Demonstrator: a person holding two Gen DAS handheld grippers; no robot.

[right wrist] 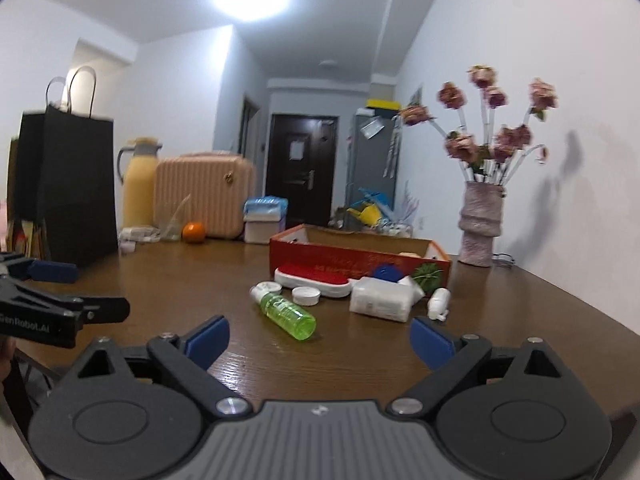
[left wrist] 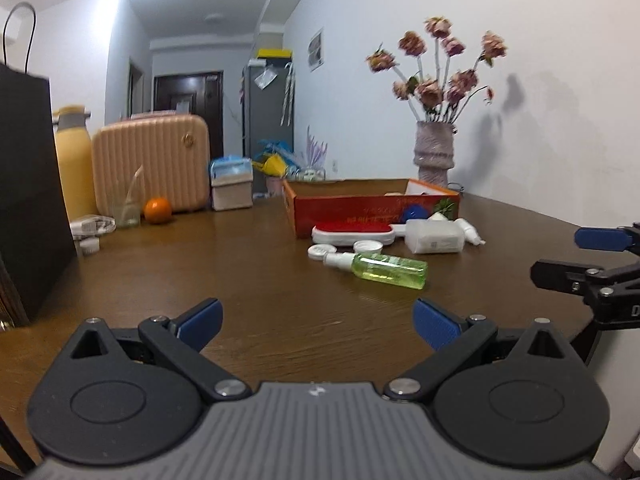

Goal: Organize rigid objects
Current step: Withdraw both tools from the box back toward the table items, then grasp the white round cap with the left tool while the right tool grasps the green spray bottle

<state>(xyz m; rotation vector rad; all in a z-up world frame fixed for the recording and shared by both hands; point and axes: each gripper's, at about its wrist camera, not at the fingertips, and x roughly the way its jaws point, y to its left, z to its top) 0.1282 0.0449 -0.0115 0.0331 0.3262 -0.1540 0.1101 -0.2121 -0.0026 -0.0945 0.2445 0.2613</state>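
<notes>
A green spray bottle (left wrist: 380,267) (right wrist: 286,312) lies on its side on the brown table (left wrist: 256,264). Behind it lie a red-topped white brush (left wrist: 352,232) (right wrist: 316,277), a small white jar (left wrist: 367,246) (right wrist: 306,295), a translucent white box (left wrist: 434,237) (right wrist: 382,300), a small white dropper bottle (left wrist: 472,234) (right wrist: 438,302) and a blue item (right wrist: 387,272), all in front of an open red cardboard box (left wrist: 372,208) (right wrist: 356,256). My left gripper (left wrist: 318,322) and my right gripper (right wrist: 320,342) are both open over bare table, short of the bottle, with nothing between their fingers.
A vase of pink flowers (left wrist: 434,152) (right wrist: 480,224) stands at the back right by the wall. At the left are a black paper bag (left wrist: 28,200) (right wrist: 68,184), a yellow flask (left wrist: 74,164), a peach case (left wrist: 154,164), an orange (left wrist: 158,210) and a glass (left wrist: 128,210).
</notes>
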